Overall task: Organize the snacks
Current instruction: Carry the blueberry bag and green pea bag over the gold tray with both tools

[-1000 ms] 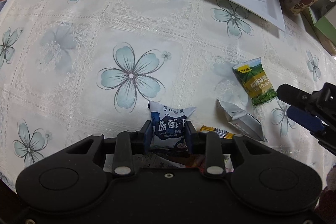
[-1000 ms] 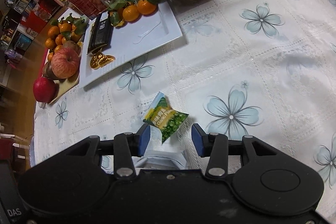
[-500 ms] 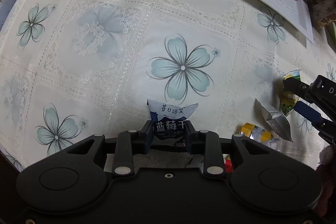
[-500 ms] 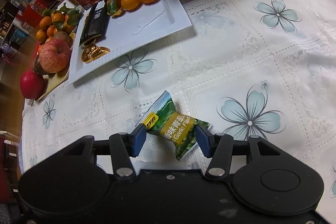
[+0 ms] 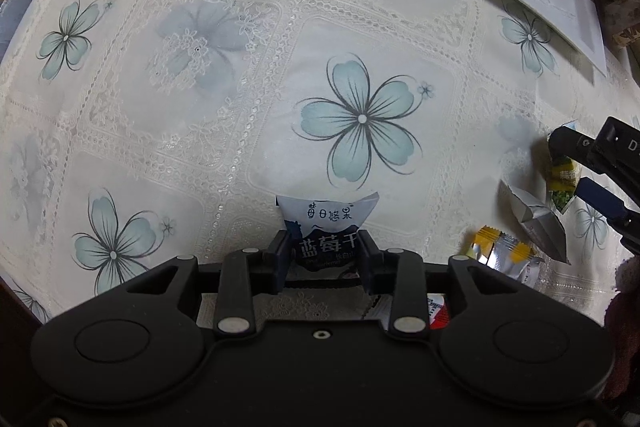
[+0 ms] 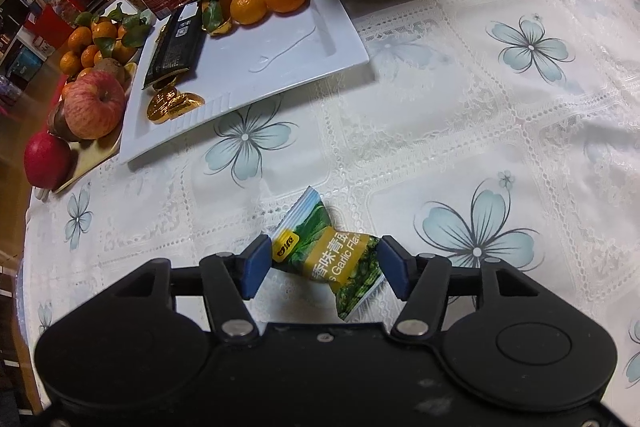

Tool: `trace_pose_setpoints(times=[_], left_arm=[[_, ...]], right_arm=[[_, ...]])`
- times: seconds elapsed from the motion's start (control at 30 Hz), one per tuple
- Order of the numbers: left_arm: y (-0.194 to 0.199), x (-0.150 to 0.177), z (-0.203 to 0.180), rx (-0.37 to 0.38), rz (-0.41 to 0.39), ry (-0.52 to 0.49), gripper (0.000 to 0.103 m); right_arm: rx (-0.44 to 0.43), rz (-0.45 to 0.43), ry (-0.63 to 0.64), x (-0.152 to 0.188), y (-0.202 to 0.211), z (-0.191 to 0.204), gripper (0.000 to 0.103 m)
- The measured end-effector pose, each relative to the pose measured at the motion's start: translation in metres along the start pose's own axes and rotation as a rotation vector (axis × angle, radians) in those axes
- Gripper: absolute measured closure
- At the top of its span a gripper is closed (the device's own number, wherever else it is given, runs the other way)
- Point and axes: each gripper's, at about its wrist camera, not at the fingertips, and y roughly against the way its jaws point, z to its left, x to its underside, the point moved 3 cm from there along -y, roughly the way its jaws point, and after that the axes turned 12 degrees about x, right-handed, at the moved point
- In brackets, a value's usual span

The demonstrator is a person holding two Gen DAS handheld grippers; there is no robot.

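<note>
Since a second earlier, the green garlic-pea packet (image 6: 332, 259) had come from ahead of the right gripper (image 6: 323, 265) to between its half-open jaws, both pads touching it or nearly so; a firm grip could not be told. Left gripper (image 5: 323, 258) jaws were clamped on the blue-and-white blueberry packet (image 5: 327, 231), held upright above the counter (image 5: 192, 131). Toward the far edge, a white rectangular plate (image 6: 280, 59) carried tangerines (image 6: 266, 1), a black packet (image 6: 176, 45) and gold coins (image 6: 170, 105).
</note>
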Motion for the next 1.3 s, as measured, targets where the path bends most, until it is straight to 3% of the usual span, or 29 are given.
trace_pose_setpoints(times=[0.27, 0.53, 0.6, 0.63, 0.73, 0.83, 0.87, 0.9, 0.97, 1.3], left_arm=[[-0.001, -0.003, 0.0, 0.016, 0.004, 0.012, 0.058], [-0.002, -0.004, 0.005, 0.025, 0.008, 0.016, 0.059], [-0.001, -0.004, 0.005, 0.025, 0.009, 0.014, 0.059], [-0.001, -0.004, 0.005, 0.025, 0.01, 0.015, 0.059], [-0.001, -0.004, 0.006, 0.028, 0.009, 0.018, 0.059], [-0.002, -0.005, 0.005, 0.025, 0.008, 0.026, 0.059], [-0.002, -0.005, 0.005, 0.024, 0.008, 0.028, 0.059], [-0.002, -0.004, 0.005, 0.023, 0.007, 0.03, 0.059], [-0.001, -0.003, 0.005, 0.023, 0.004, 0.03, 0.059], [0.0, 0.0, 0.003, 0.022, 0.002, 0.023, 0.059]], right_arm=[[0.013, -0.001, 0.032, 0.0, 0.0, 0.002, 0.043], [-0.012, 0.014, 0.045, 0.0, 0.012, -0.004, 0.075], [-0.013, 0.026, 0.043, -0.001, 0.015, -0.007, 0.092], [-0.007, 0.039, 0.044, -0.001, 0.016, -0.009, 0.094], [-0.014, 0.072, 0.011, -0.001, 0.016, -0.018, 0.093], [-0.064, 0.09, -0.068, -0.003, 0.016, -0.029, 0.083], [-0.08, 0.089, -0.1, -0.004, 0.016, -0.032, 0.073], [-0.09, 0.085, -0.132, -0.005, 0.017, -0.034, 0.056], [-0.094, 0.071, -0.181, -0.008, 0.018, -0.035, 0.046], [-0.05, 0.054, -0.088, -0.001, 0.004, 0.0, 0.047]])
